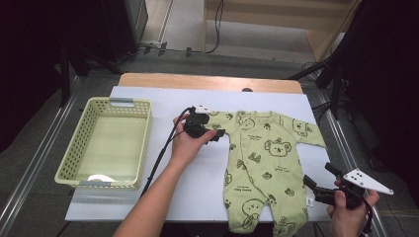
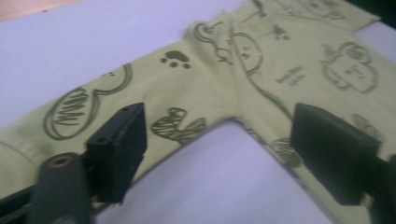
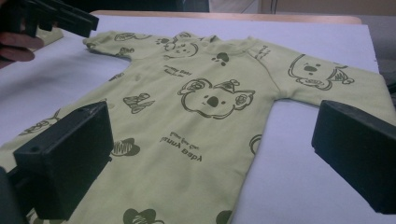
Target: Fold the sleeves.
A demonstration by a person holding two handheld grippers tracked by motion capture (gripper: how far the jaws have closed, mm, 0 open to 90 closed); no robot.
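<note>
Garment position: a light green baby romper [image 1: 257, 158] printed with dark koala figures lies flat and face up on the white sheet [image 1: 197, 187] that covers the table. Its neckline points toward the far edge, its legs toward the near edge, and both sleeves are spread outward. One foot end reaches the near edge of the sheet.

Left gripper [image 1: 217, 134]: held in the person's left hand [image 1: 185, 143], it sits at the romper's sleeve on the basket side, jaws pointing along the sleeve toward the body of the garment. In the left gripper view the left gripper [image 2: 224, 154] has its two black jaws spread well apart above the sleeve and armpit area. The cloth lies flat beneath them and is not pinched; the pads do not press on it. The frame is slightly blurred.

Right gripper [image 1: 321, 180]: held in the person's right hand [image 1: 348, 212] at the near right corner of the table, just beside the romper's leg on that side. A grey three-cornered plate sits on top of it. In the right gripper view the right gripper [image 3: 210, 154] has its jaws wide apart with nothing between them, looking over the romper from its leg end; the other gripper appears in the upper left corner there.

Surroundings: a pale yellow perforated plastic basket [image 1: 143, 143] stands on the left side of the table, well apart from the romper.
</note>
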